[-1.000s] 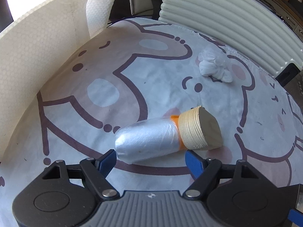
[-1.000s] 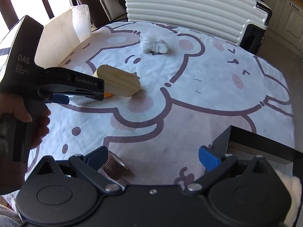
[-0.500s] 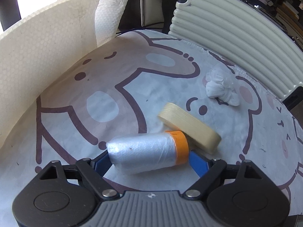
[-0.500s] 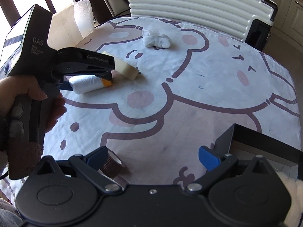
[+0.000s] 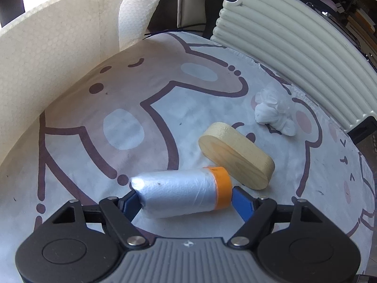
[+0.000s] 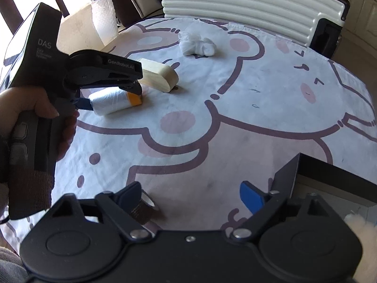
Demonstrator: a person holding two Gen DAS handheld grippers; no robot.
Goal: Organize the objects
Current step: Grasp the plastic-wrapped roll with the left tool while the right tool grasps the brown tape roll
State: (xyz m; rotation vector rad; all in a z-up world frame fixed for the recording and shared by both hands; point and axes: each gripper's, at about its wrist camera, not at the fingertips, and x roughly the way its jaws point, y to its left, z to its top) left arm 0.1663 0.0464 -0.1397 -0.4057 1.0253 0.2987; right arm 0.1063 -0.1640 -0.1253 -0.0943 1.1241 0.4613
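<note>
My left gripper (image 5: 186, 199) is shut end to end on a silver roll with an orange core (image 5: 181, 194) and holds it over the bear-print cloth; it also shows in the right wrist view (image 6: 113, 102). A flat oval wooden block (image 5: 235, 155) lies on the cloth just beyond the roll, and shows in the right wrist view (image 6: 160, 74). A crumpled white cloth (image 5: 273, 112) lies farther back right. My right gripper (image 6: 193, 197) is open and empty, low over the near part of the table, with a small brown tape roll (image 6: 145, 210) by its left finger.
A curved white foam sheet (image 5: 47, 70) stands along the left. A ribbed cream suitcase (image 6: 247, 2) stands behind the table. A dark open box (image 6: 329, 181) sits at the near right corner, with something white and fluffy (image 6: 358, 224) beside it.
My left gripper closed on the silver roll and lifted it. The wooden block that leaned on the roll's end dropped flat onto the cloth. The right gripper stayed in place.
</note>
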